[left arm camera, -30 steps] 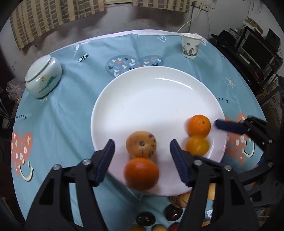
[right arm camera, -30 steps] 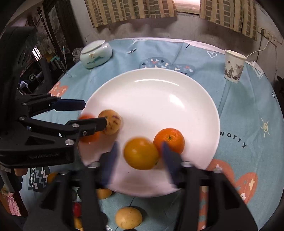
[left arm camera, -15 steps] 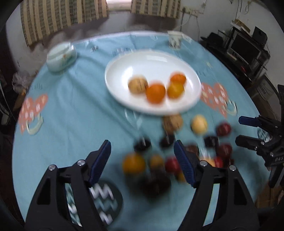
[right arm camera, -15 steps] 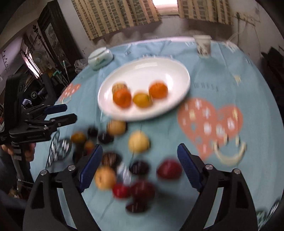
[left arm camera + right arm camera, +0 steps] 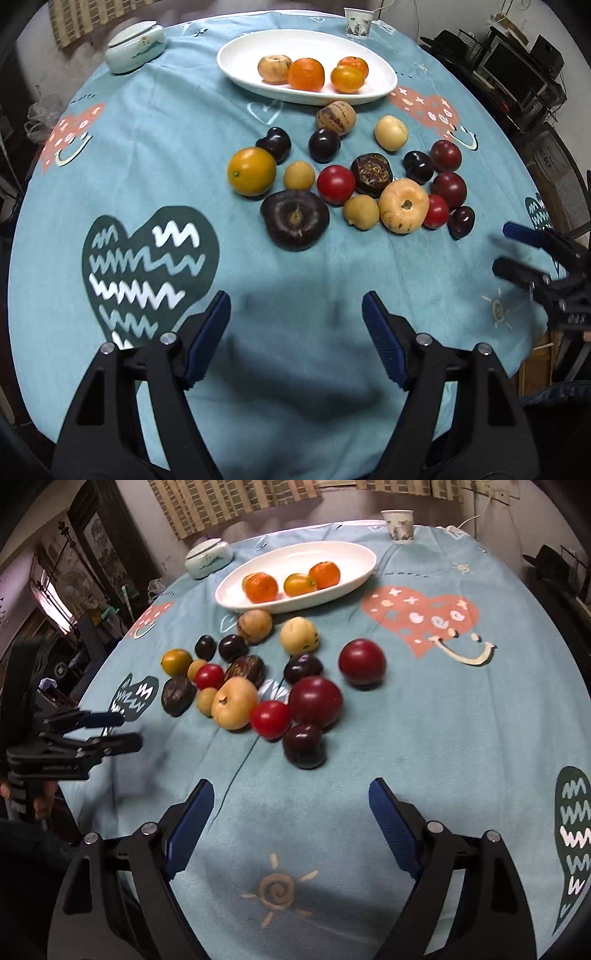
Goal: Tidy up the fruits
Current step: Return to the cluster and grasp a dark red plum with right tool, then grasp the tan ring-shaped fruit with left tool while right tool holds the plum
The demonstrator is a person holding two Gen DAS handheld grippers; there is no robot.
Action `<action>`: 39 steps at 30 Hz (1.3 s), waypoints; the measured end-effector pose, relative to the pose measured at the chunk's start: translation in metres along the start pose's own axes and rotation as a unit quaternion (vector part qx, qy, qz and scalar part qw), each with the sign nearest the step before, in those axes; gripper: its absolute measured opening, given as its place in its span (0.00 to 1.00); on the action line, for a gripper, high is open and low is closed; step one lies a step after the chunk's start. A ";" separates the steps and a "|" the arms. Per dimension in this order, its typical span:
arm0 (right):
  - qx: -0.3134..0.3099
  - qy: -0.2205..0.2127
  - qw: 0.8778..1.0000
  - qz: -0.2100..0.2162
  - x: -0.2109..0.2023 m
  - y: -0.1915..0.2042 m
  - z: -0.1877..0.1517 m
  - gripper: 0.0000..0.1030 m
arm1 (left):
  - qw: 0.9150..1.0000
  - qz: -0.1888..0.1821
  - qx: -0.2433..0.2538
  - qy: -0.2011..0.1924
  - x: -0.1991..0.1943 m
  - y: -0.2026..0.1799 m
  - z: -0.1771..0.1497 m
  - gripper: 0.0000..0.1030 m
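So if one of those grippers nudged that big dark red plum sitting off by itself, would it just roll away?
Probably. The dark red plum looks round and smooth and rests free on the flat tablecloth, touching no other fruit, so a sideways push would likely roll it. Its glossy skin may slip between the pads. It looks firm, though ripeness cannot be judged.

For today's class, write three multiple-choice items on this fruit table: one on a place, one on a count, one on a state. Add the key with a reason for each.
1. Where is the paper cup?
A. at the table's far edge, beyond the white plate
B. on the plate
C. among the loose fruit

2. How many fruits lie on the plate?
A. two
B. four
C. seven

3. How do the left gripper jaws stand?
A. shut on an orange
B. shut, empty
C. open, empty

Key:
1 A, the cup stands past the plate.
2 B, the left wrist view shows four.
3 C, only cloth shows between the pads.
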State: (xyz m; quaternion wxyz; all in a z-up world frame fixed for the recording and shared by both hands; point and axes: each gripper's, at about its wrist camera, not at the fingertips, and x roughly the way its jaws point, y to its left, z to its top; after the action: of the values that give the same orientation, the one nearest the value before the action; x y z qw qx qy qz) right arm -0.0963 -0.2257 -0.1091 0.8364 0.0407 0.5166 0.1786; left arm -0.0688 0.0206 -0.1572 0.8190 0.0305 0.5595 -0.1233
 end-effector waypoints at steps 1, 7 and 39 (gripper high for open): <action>-0.004 0.000 1.000 -0.004 0.002 0.000 0.002 0.83 | 1.000 0.002 -0.002 -0.002 -0.003 0.000 -0.002 0.82; -0.034 0.017 0.999 -0.020 0.026 0.000 0.016 0.56 | 1.000 0.000 -0.014 -0.010 -0.015 0.004 -0.011 0.82; 0.057 0.033 0.998 0.017 0.003 -0.033 -0.024 0.29 | 0.974 -0.047 0.222 -0.010 0.059 -0.097 0.065 0.70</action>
State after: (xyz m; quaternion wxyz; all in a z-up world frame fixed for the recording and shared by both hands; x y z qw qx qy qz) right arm -0.1079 -0.2581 -0.1312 0.8123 0.0910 0.5522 0.1640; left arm -0.0125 -0.0952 -0.1796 0.7907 0.1839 0.5104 -0.2835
